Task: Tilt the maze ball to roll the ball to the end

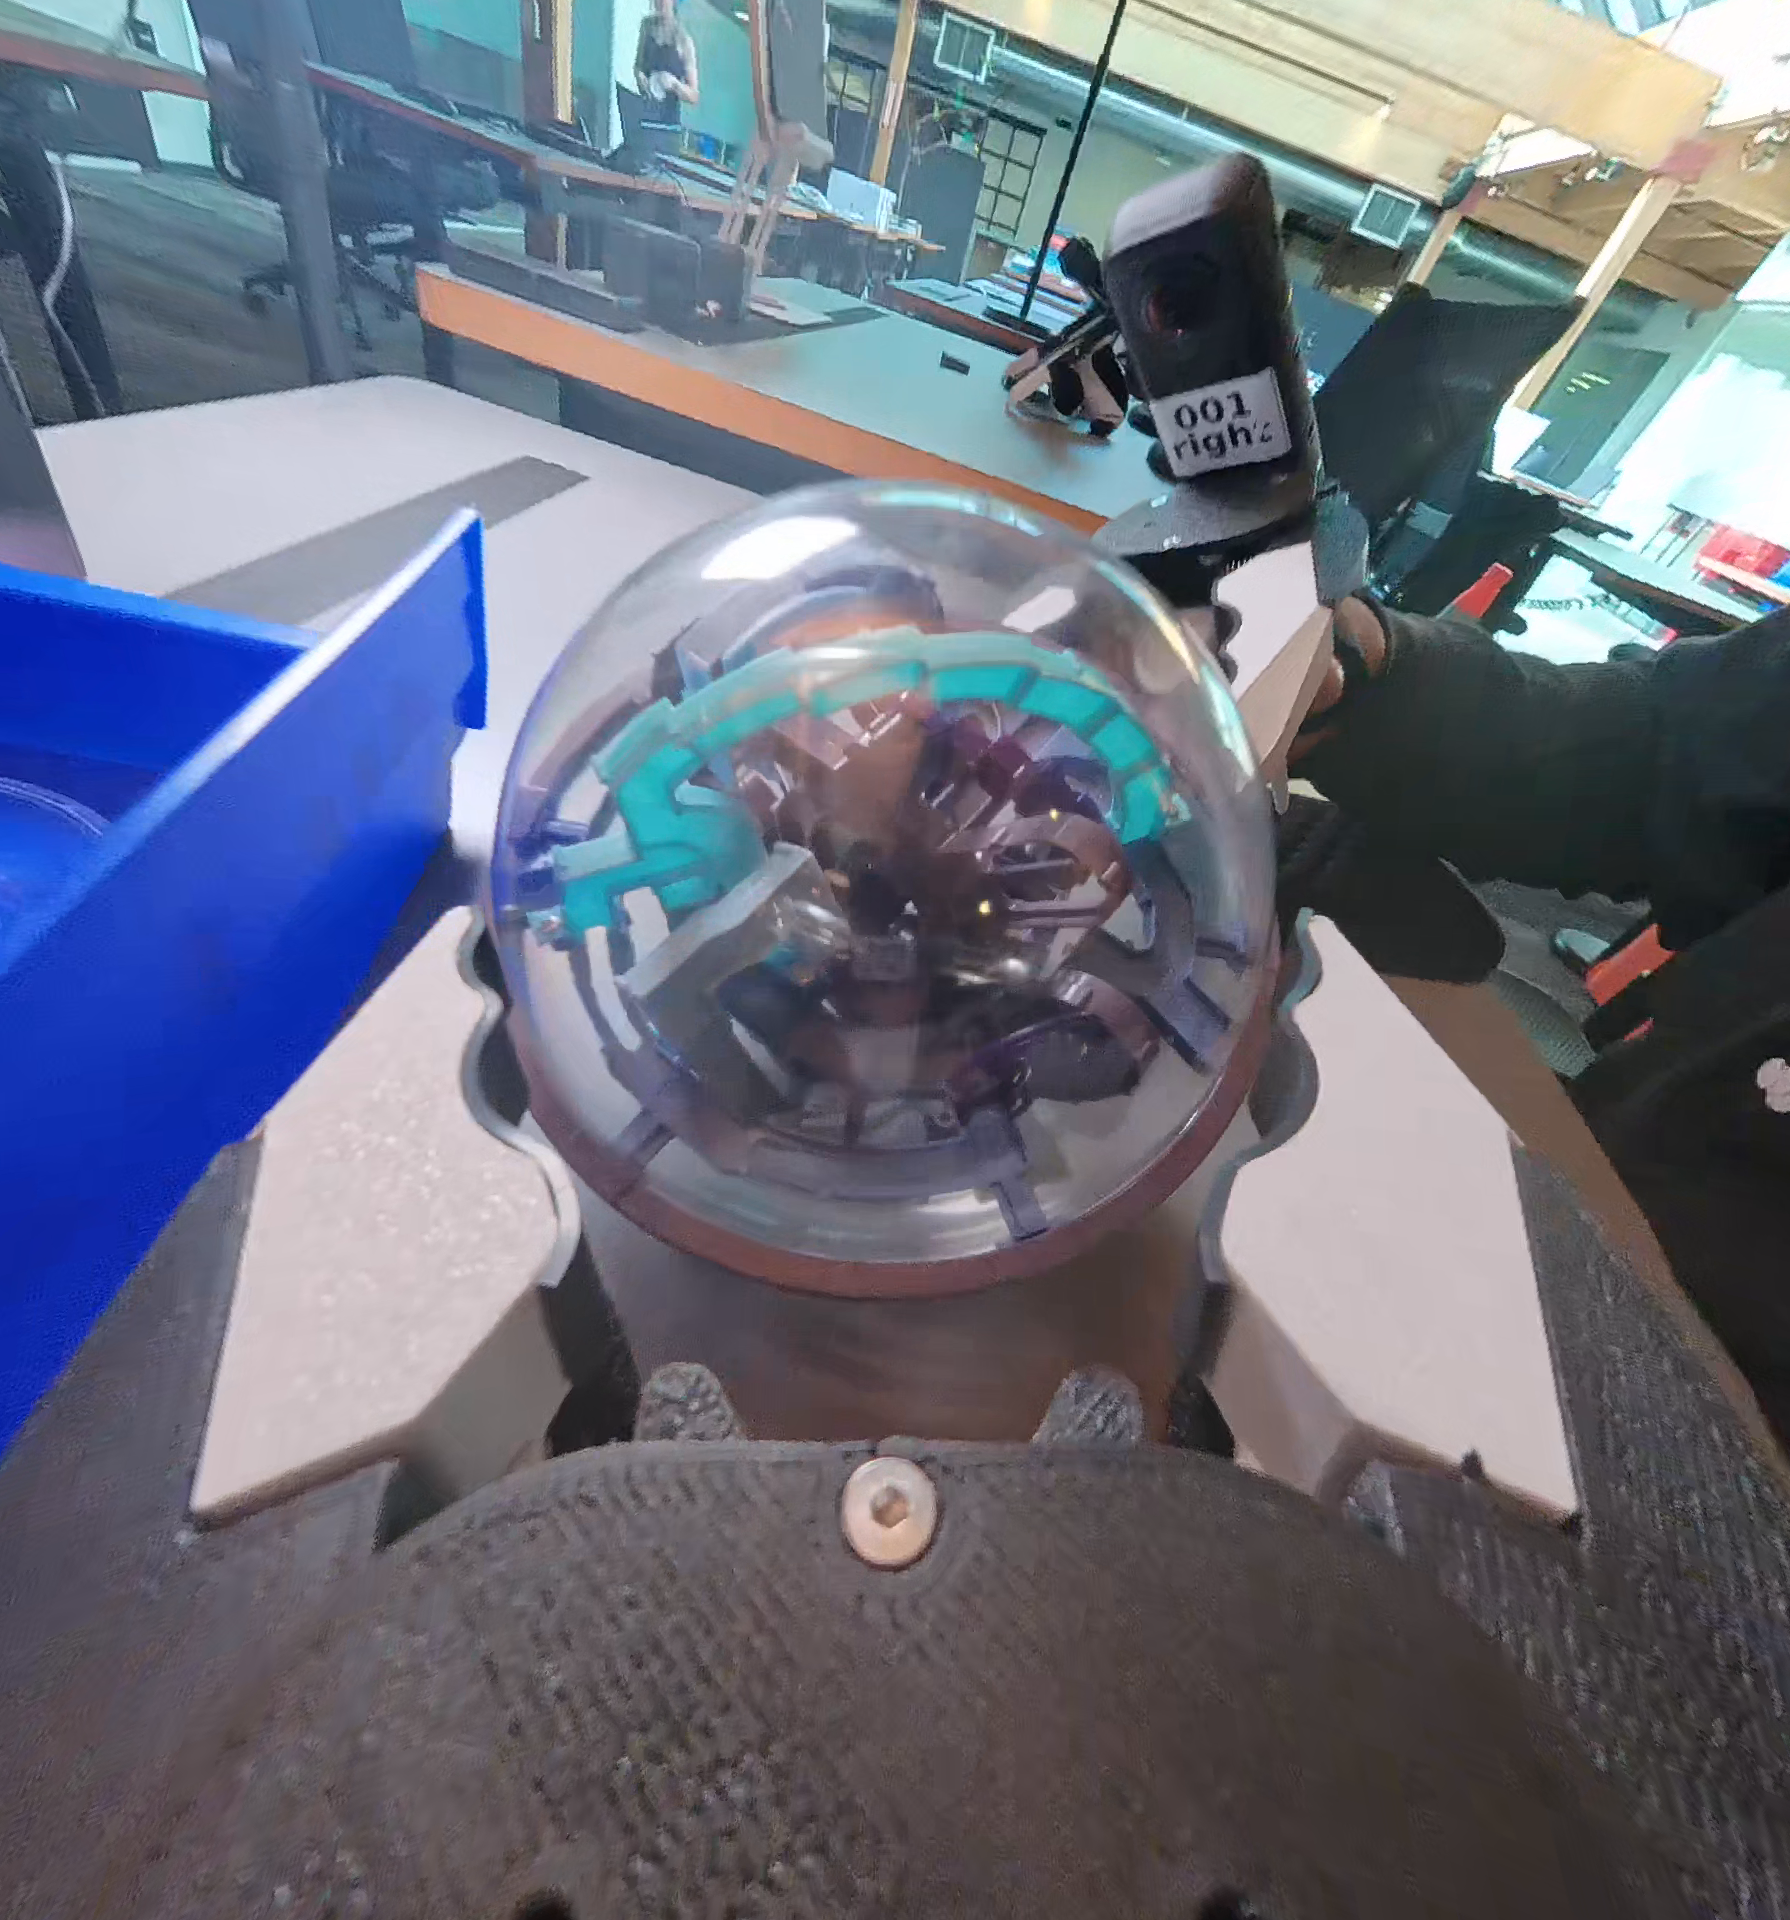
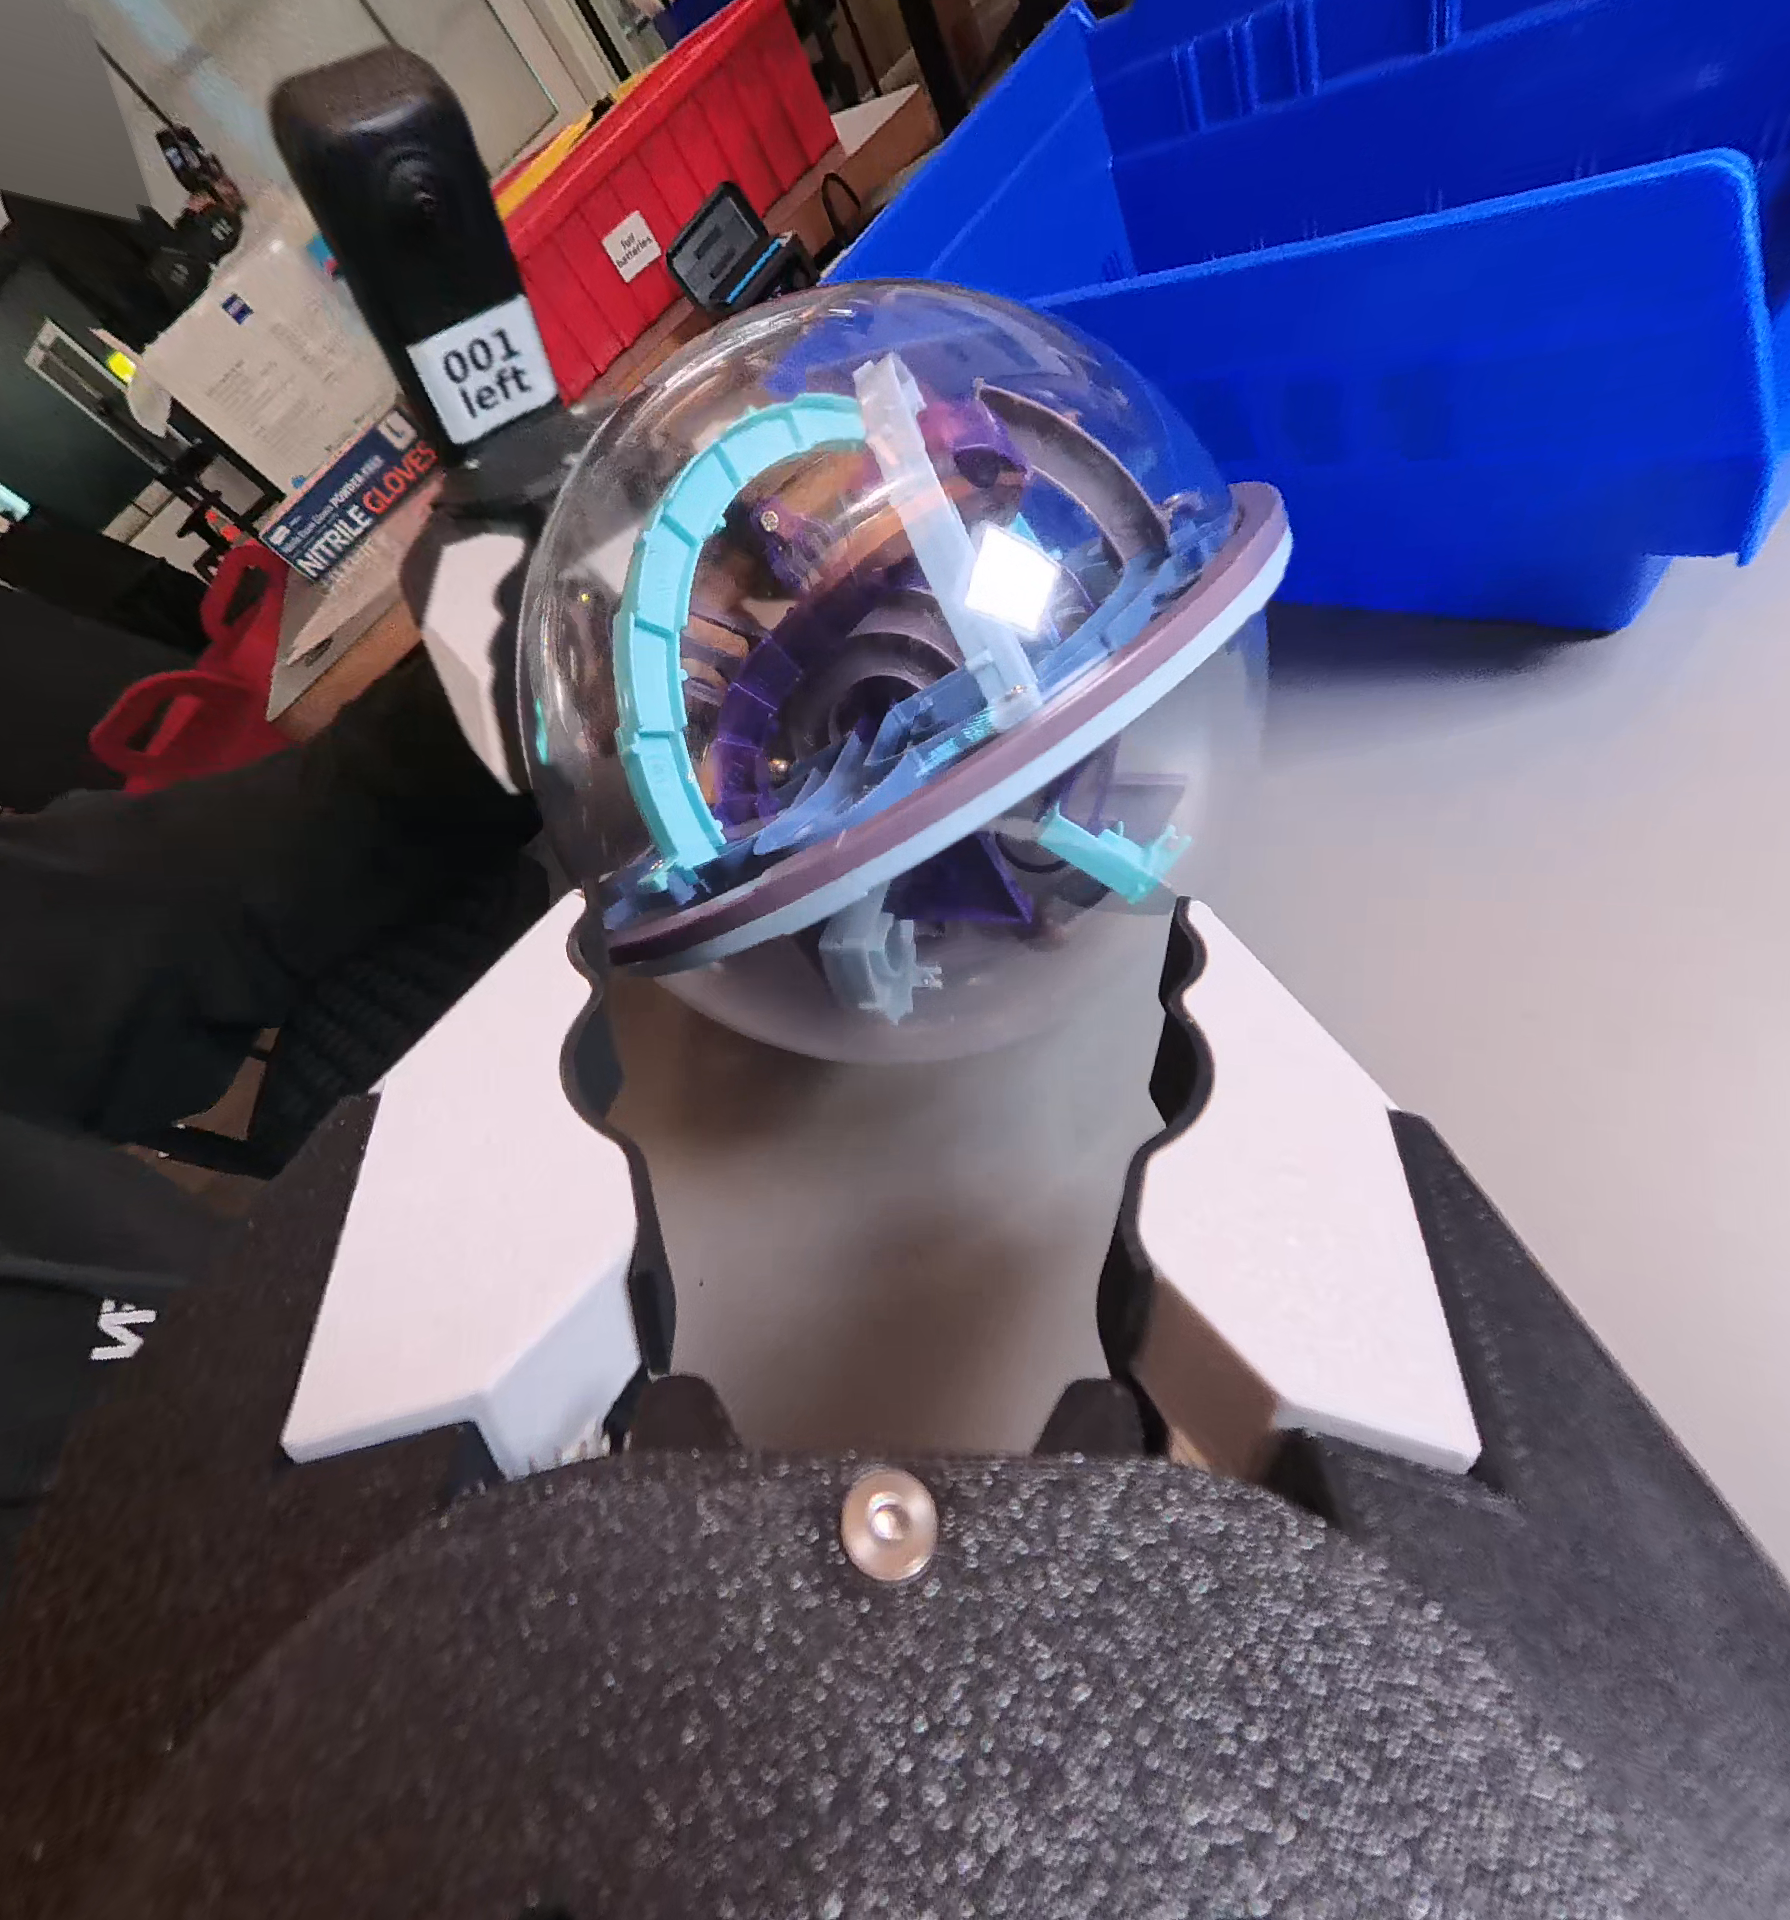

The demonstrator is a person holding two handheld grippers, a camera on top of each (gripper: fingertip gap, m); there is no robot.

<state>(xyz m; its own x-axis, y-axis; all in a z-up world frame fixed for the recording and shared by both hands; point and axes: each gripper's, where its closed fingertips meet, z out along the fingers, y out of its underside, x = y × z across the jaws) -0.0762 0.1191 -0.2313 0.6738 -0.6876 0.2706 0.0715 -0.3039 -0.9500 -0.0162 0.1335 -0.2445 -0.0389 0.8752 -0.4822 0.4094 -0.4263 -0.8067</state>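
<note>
The left hand-held gripper (image 1: 886,935) is clamping the maze ball (image 1: 880,894) across its widest part, both wavy pads pressing against the clear shell on either side, so the sphere is sitting deep between its fingers. The right hand-held gripper (image 2: 886,935) is meeting the same maze ball from the opposite side: its left fingertip is touching the purple equator rim at the lower edge, while whether its right fingertip is touching the shell cannot be told. Between the two, the ball appears to be riding off the pale counter (image 2: 1545,935), with its equator ring (image 2: 974,769) slanting steeply and the turquoise curved track (image 2: 662,644) arching up one side. The small steel ball inside is too hard to pick out reliably among the purple and blue ramps. Just beside the sphere, a blue bin (image 1: 195,883) is standing close to the left fingers, with further blue bins (image 2: 1493,312) behind. Judging by this, the tilting step is under way; the next move probably calls for a slow, coordinated roll of both wrists, keeping clamping pressure steady while avoiding the bin wall.
</note>
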